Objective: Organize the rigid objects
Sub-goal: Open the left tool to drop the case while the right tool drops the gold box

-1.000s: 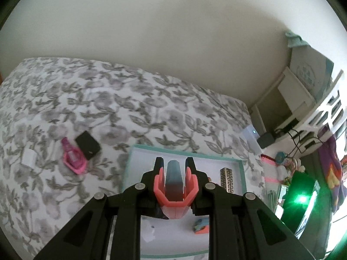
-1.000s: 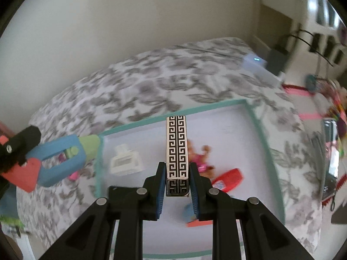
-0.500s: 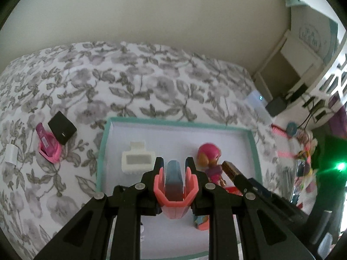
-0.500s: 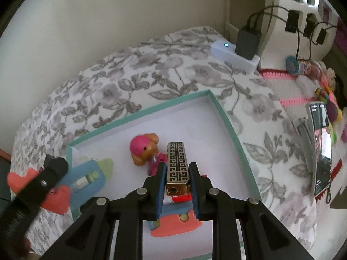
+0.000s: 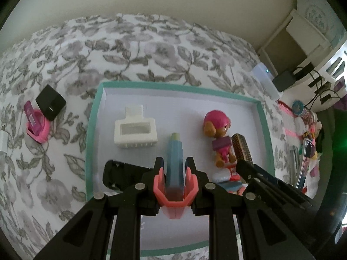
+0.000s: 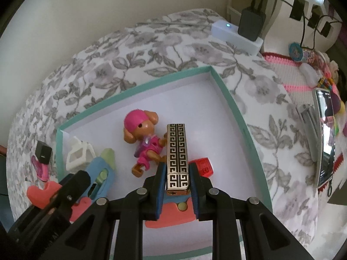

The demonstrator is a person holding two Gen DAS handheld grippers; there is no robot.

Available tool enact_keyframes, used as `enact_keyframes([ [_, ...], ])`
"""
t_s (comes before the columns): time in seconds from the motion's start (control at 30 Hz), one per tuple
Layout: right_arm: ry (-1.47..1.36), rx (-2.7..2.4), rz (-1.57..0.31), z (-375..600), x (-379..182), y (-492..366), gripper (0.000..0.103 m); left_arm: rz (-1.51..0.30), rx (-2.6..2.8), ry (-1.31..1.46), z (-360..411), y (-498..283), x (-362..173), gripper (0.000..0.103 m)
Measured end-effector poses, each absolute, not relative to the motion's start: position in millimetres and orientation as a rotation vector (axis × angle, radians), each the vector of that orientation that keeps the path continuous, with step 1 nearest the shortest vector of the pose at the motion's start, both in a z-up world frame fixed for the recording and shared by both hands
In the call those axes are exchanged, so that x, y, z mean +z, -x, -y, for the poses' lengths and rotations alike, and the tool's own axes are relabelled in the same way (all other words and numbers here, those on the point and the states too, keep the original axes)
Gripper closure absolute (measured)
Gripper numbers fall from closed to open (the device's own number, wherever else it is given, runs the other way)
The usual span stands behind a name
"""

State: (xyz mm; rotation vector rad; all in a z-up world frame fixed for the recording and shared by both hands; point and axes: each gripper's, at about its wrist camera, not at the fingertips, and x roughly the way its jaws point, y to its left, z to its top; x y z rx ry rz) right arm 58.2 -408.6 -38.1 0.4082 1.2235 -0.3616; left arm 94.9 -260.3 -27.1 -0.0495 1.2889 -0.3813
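My left gripper [image 5: 174,164] is shut on a blue stick with a pale green tip [image 5: 174,151], held low over the teal-rimmed white tray [image 5: 95,112]. My right gripper [image 6: 176,169] is shut on a gold bar with a black key pattern [image 6: 176,149], low over the same tray [image 6: 227,95]. In the tray lie a white hair clip [image 5: 134,131], a pink-capped dog figure [image 5: 219,134] and a red piece [image 6: 203,166]. The dog figure [image 6: 144,138] is just left of the bar. The blue stick also shows in the right wrist view [image 6: 102,173].
On the floral bedspread [image 5: 141,49] left of the tray lie a black cube [image 5: 50,103], a pink item [image 5: 35,125] and a white item [image 5: 4,139]. A white box with a charger [image 6: 236,35], a phone [image 6: 325,138] and toys sit at the right.
Both grippers have come down closer to the tray, each still holding its object. The right gripper's bar now sits beside the dog figure.
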Motion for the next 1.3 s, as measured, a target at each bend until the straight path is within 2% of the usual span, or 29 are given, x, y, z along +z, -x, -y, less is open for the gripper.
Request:
enact_keyframes([
  [0.4, -0.411, -0.36, -1.252, 406.2, -43.1, -58.8, 0.078, -1.32, -0.379, 0.048, 258.6, -94.7, -35.6, 0.08],
  [0.43, -0.41, -0.36, -1.252, 405.9, -42.8, -59.2, 0.078, -1.319, -0.378, 0.052, 258.3, -94.7, -35.3, 0.079],
  [0.5, -0.406, -0.362, -1.25, 405.6, -41.9, -59.8, 0.078, -1.314, -0.371, 0.052, 257.2, -94.7, -34.5, 0.068],
  [0.57, -0.405, -0.366, -1.244, 405.4, -40.2, -59.6, 0.078, -1.313, -0.367, 0.058, 256.0, -94.9, -34.2, 0.063],
  [0.83, -0.387, -0.369, -1.227, 402.3, -34.6, -60.5, 0.077, -1.268, -0.342, 0.071, 249.6, -95.4, -24.3, 0.058],
  [0.9, -0.387, -0.368, -1.221, 401.7, -33.4, -60.5, 0.077, -1.255, -0.33, 0.068, 247.6, -96.0, -22.4, 0.053],
  [1.07, -0.383, -0.368, -1.22, 400.6, -33.1, -61.3, 0.077, -1.229, -0.278, 0.058, 239.6, -99.2, -19.6, 0.049],
  [1.13, -0.38, -0.366, -1.221, 399.5, -33.4, -61.6, 0.074, -1.221, -0.252, 0.054, 235.9, -100.2, -18.9, 0.042],
  [1.2, -0.382, -0.359, -1.224, 398.4, -34.5, -62.3, 0.061, -1.207, -0.22, 0.042, 232.3, -101.2, -17.6, 0.036],
  [1.3, -0.361, -0.355, -1.23, 394.6, -35.6, -64.2, 0.055, -1.187, -0.166, 0.021, 226.9, -102.9, -16.1, 0.027],
])
